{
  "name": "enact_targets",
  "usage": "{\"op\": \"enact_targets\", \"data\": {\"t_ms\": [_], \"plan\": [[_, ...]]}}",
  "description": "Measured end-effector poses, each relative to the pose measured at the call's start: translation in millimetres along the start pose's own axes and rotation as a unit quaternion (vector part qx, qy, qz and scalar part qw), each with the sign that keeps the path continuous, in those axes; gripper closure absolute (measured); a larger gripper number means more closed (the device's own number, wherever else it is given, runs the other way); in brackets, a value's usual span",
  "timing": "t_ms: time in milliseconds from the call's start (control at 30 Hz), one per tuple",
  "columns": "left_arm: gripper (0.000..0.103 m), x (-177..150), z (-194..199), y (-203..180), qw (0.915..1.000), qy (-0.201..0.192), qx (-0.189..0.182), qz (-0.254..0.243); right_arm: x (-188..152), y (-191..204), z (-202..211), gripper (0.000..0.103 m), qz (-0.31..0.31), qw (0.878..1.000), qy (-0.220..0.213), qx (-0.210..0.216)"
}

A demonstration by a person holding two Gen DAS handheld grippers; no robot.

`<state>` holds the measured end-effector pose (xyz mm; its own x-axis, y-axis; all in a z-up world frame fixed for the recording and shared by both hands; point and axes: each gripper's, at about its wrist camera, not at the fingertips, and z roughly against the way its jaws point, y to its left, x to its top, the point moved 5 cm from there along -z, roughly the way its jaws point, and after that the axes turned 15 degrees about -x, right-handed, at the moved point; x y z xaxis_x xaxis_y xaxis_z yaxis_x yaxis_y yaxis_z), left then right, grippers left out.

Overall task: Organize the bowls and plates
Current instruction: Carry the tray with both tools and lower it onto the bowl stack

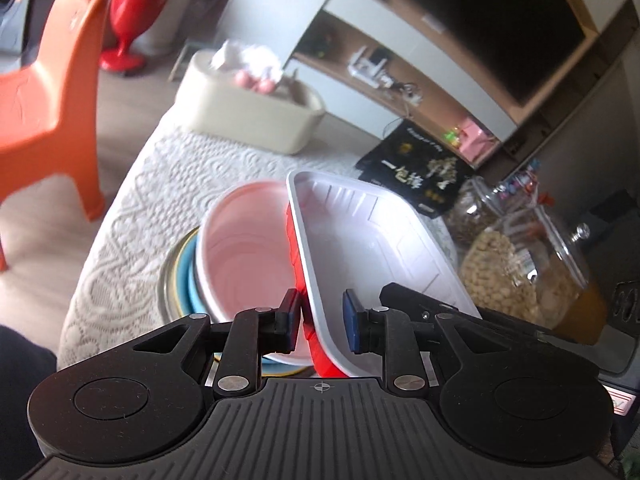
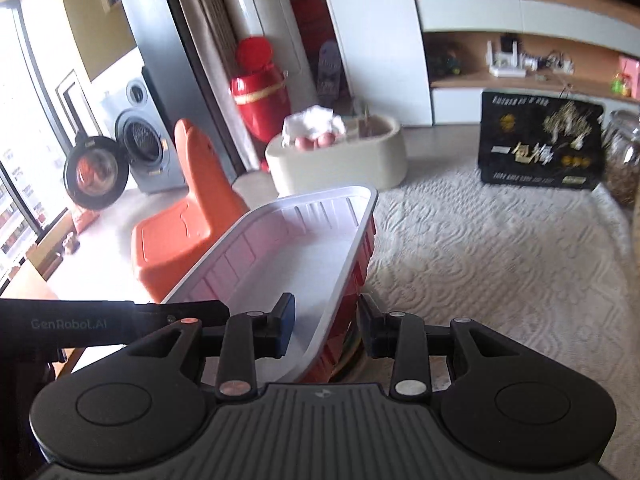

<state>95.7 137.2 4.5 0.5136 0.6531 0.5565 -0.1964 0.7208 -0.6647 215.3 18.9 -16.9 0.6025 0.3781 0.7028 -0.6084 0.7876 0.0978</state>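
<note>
A rectangular tray, white inside and red outside [image 1: 372,248], is tilted over a white-pink bowl [image 1: 244,256] that sits on a stack with a blue plate [image 1: 188,280] and a metal dish [image 1: 170,280]. My left gripper [image 1: 322,320] straddles the tray's near wall, its fingers a little apart from the wall. My right gripper [image 2: 326,326] straddles the opposite wall of the same tray [image 2: 296,256], also with a gap. The other gripper's black body shows in each view.
The table has a white lace cloth [image 2: 480,260]. A beige tub [image 1: 248,108] stands at its far end, a black box [image 2: 540,144] and glass jars of beans [image 1: 520,276] at the side. An orange chair [image 1: 44,104] stands beside the table.
</note>
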Motion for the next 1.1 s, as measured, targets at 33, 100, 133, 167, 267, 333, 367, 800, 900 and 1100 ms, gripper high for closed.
{"op": "enact_targets", "data": {"t_ms": [33, 100, 133, 167, 267, 333, 367, 800, 900, 1100], "plan": [[0.078, 0.4, 0.1, 5.9, 1.0000, 0.001, -0.002, 0.007, 0.3, 1.3, -6.8, 0.068, 0.000, 1.000, 0.007, 0.000], [0.078, 2.6, -2.3, 15.1, 0.9999, 0.003, -0.004, 0.015, -0.7, 2.1, -15.5, 0.068, 0.000, 1.000, 0.016, 0.002], [0.078, 4.2, -3.0, 17.6, 0.9998, 0.002, -0.007, 0.017, 0.3, 2.6, -19.1, 0.068, 0.000, 1.000, 0.017, 0.001], [0.078, 5.9, -3.9, 20.2, 0.9998, 0.002, -0.009, 0.019, 0.6, 2.9, -21.0, 0.068, -0.002, 1.000, 0.019, 0.001], [0.078, 9.2, -3.7, 22.7, 0.9995, 0.003, -0.021, 0.022, 3.8, 2.6, -28.3, 0.068, -0.007, 1.000, 0.023, 0.000], [0.078, 13.3, -5.2, 25.8, 0.9991, 0.008, -0.033, 0.027, 7.3, 1.9, -29.6, 0.068, -0.011, 1.000, 0.024, 0.001], [0.078, 15.8, -3.9, 27.4, 0.9987, 0.008, -0.039, 0.031, 9.7, 2.3, -28.9, 0.068, -0.013, 1.000, 0.023, 0.003], [0.078, 27.1, 11.8, 36.5, 0.9991, -0.010, -0.016, 0.039, 9.7, 20.6, -26.0, 0.068, -0.008, 0.999, 0.027, 0.039], [0.078, 22.8, 10.3, 43.8, 0.9990, -0.007, 0.001, 0.043, 1.8, 27.3, -31.9, 0.068, 0.001, 0.998, 0.036, 0.045], [0.078, 20.1, 7.7, 48.6, 0.9989, -0.004, 0.000, 0.047, 2.8, 30.9, -33.1, 0.068, 0.004, 0.998, 0.034, 0.043]]}}
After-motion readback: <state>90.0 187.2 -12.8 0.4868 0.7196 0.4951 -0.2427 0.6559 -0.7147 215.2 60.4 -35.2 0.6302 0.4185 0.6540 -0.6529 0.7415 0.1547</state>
